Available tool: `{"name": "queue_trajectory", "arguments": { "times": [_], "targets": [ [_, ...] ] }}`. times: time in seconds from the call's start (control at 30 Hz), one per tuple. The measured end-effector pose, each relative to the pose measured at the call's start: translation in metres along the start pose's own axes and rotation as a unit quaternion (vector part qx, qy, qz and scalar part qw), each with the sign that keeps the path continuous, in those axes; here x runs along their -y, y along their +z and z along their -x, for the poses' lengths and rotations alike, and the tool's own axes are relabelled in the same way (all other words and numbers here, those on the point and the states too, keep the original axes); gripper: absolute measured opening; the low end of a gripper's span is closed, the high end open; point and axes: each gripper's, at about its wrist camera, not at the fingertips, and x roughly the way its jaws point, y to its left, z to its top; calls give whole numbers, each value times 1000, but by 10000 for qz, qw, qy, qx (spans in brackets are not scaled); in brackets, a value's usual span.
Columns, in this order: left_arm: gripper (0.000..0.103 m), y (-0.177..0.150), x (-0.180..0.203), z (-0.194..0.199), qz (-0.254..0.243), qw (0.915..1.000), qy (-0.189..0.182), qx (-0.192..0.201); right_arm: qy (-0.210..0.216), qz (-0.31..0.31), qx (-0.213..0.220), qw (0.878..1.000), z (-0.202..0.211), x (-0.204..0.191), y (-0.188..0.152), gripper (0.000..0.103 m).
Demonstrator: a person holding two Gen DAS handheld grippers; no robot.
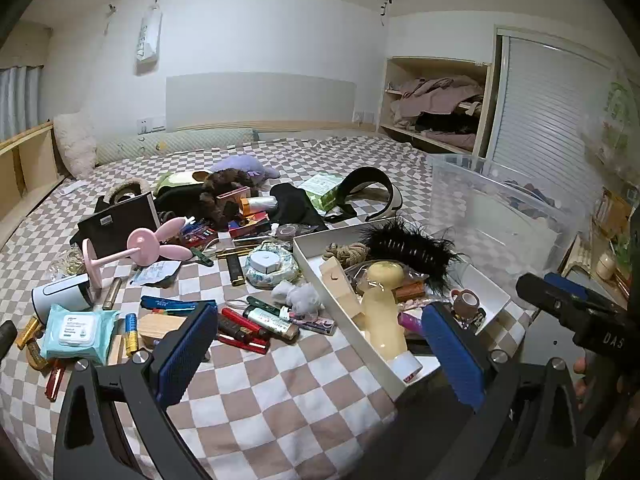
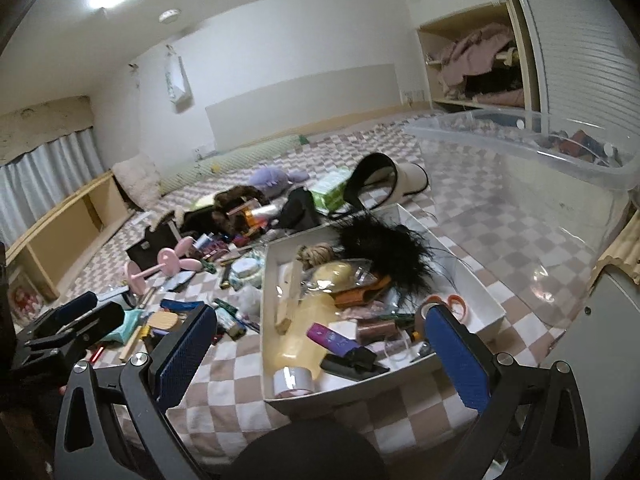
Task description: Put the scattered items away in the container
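A white shallow box (image 1: pixel 341 307) lies on the checkered bed and holds a yellow bottle (image 1: pixel 382 304), black feathers (image 1: pixel 408 244), rope and a tape roll (image 2: pixel 292 380). A clear plastic bin (image 1: pixel 500 208) with a few items inside stands behind it. Left of the box the scattered items lie: a pink rabbit-ear stand (image 1: pixel 140 248), a wet-wipes pack (image 1: pixel 78 330), red lighters (image 1: pixel 244 328) and a battery (image 1: pixel 131 332). My left gripper (image 1: pixel 320 354) hovers open over the bed at the box's near corner. My right gripper (image 2: pixel 322 354) is open above the box's near end, holding nothing.
Further back lie a black pouch (image 1: pixel 120 220), a purple plush (image 1: pixel 244 168), a green tissue pack (image 1: pixel 324 190) and a black visor (image 1: pixel 372 188). Wooden shelving (image 1: pixel 24 168) lines the bed's left side. An open closet (image 1: pixel 436 100) with clothes is at the back right.
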Motion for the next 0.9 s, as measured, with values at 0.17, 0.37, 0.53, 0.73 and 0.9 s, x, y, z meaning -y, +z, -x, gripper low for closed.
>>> {"name": "queue_trajectory", "arguments": {
  "times": [0.17, 0.37, 0.53, 0.73, 0.9],
  "targets": [
    [103, -5, -8, 13, 72, 9999, 99, 77, -5, 142, 263, 9996, 9, -9, -4, 103],
    [103, -8, -18, 26, 242, 9995, 118, 169, 59, 368, 442, 9983, 18, -20, -9, 103],
    [102, -11, -20, 34, 188, 9995, 164, 194, 187, 462, 451, 9977, 23, -26, -15, 103],
    [103, -16, -19, 42, 75, 9995, 229, 199, 128, 605, 470, 9970, 28, -36, -23, 103],
    [102, -20, -17, 47, -24, 9994, 303, 182, 135, 755, 555, 9955, 32, -43, -27, 103]
  ]
}}
